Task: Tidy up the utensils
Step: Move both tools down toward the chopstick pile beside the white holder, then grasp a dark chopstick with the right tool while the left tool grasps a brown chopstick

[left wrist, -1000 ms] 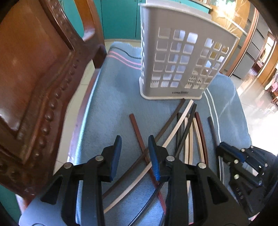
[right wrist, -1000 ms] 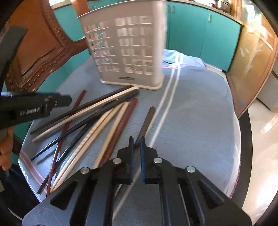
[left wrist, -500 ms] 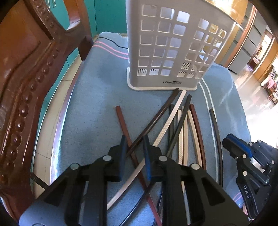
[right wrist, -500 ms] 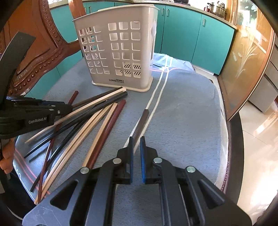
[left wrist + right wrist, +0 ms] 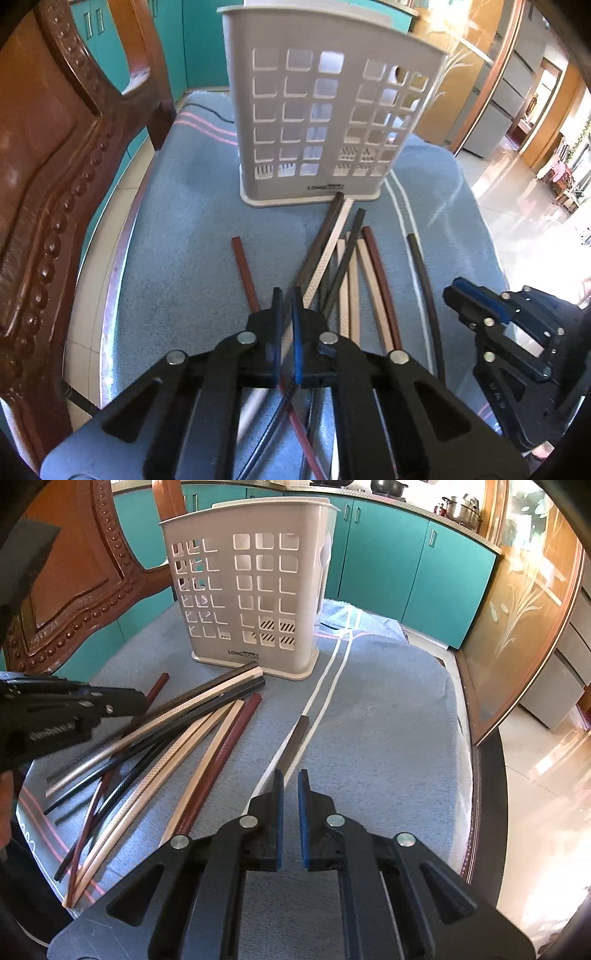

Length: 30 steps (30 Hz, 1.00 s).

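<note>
Several chopsticks, dark, cream and red-brown, lie fanned on a blue towel (image 5: pixel 177 229) in front of an upright grey slotted utensil holder (image 5: pixel 325 122), which also shows in the right wrist view (image 5: pixel 251 590). My left gripper (image 5: pixel 287 295) is shut on a dark brown chopstick (image 5: pixel 321 240) whose far end points at the holder's base. A red-brown chopstick (image 5: pixel 243 269) lies just left of it. My right gripper (image 5: pixel 291 775) is shut and empty, above the near end of a lone dark chopstick (image 5: pixel 293 744); it also shows in the left wrist view (image 5: pixel 476 306).
A carved wooden chair back (image 5: pixel 48 177) rises along the left. The towel covers a round table whose dark edge (image 5: pixel 480 794) curves on the right. Teal cabinets (image 5: pixel 406 572) stand behind. My left gripper body (image 5: pixel 74 709) hangs over the chopstick pile.
My left gripper has closed from wide open onto the dark brown chopstick and moved over the pile. My right gripper has stayed shut and drawn back and up from the table.
</note>
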Each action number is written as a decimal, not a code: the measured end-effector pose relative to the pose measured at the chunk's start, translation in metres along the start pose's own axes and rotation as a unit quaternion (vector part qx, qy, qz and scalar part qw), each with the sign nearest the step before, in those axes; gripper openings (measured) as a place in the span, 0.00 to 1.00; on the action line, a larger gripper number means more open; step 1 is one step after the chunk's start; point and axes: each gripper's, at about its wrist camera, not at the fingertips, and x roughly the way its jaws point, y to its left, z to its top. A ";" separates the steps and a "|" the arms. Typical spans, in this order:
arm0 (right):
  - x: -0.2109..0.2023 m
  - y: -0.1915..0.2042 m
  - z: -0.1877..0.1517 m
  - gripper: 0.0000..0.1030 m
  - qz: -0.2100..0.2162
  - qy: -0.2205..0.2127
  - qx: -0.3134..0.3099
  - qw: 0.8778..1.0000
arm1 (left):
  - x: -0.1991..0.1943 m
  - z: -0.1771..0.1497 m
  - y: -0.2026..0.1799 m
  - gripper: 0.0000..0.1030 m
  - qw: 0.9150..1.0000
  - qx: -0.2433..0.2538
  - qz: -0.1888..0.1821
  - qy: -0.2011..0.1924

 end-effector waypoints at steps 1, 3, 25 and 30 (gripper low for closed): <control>0.000 -0.002 0.000 0.07 -0.001 0.000 0.002 1.000 | -0.002 0.000 0.001 0.06 1.000 -0.001 -0.002 -0.002; -0.001 -0.005 0.000 0.09 -0.001 0.001 0.010 1.000 | -0.005 0.001 0.005 0.06 1.000 -0.006 -0.003 -0.007; 0.031 0.000 0.015 0.22 0.022 0.028 0.048 0.998 | 0.060 0.028 0.024 0.13 0.997 -0.066 0.026 0.038; 0.027 0.000 0.015 0.08 0.041 0.024 0.037 0.998 | 0.051 0.028 0.014 0.07 0.997 -0.069 0.009 0.016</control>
